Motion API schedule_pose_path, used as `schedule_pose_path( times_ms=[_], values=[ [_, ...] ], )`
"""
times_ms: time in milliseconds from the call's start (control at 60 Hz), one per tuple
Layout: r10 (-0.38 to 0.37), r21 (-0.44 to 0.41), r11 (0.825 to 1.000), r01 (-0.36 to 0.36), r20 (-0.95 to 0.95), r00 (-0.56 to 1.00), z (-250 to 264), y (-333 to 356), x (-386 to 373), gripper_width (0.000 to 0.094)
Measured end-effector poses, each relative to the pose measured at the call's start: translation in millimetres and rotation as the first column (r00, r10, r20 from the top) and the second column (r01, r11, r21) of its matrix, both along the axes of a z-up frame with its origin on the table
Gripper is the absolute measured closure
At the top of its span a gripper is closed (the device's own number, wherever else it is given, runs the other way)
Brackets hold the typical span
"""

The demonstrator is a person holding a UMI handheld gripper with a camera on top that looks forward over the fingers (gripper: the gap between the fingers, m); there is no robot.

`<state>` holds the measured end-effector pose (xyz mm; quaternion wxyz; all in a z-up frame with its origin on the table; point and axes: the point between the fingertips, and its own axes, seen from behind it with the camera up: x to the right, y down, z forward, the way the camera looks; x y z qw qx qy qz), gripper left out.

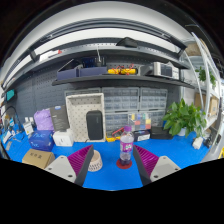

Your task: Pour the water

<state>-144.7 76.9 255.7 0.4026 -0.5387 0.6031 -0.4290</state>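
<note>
A clear plastic water bottle [126, 146] with a pink label stands upright on a red coaster [126, 164] on the blue table [110, 178]. To its left sits a small white ribbed cup [95, 161]. My gripper [113, 166] is open, its fingers spread wide. Both the bottle and the cup lie between the fingers. The bottle stands near the right pad [146, 160] with a small gap, and the cup is close to the left pad [82, 160]. Nothing is held.
A cardboard box [38, 158] lies at the left, with a white box [62, 139] and a purple container [44, 122] behind it. A potted plant [184, 118] stands at the right. Small-parts drawers [125, 103] and a shelf line the back wall.
</note>
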Motion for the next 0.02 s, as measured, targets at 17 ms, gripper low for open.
schedule_pose_path(
  times_ms=[17],
  values=[
    [0.000, 0.003, 1.000, 0.000, -0.002, 1.000, -0.5, 0.4, -0.5, 0.0132]
  ],
)
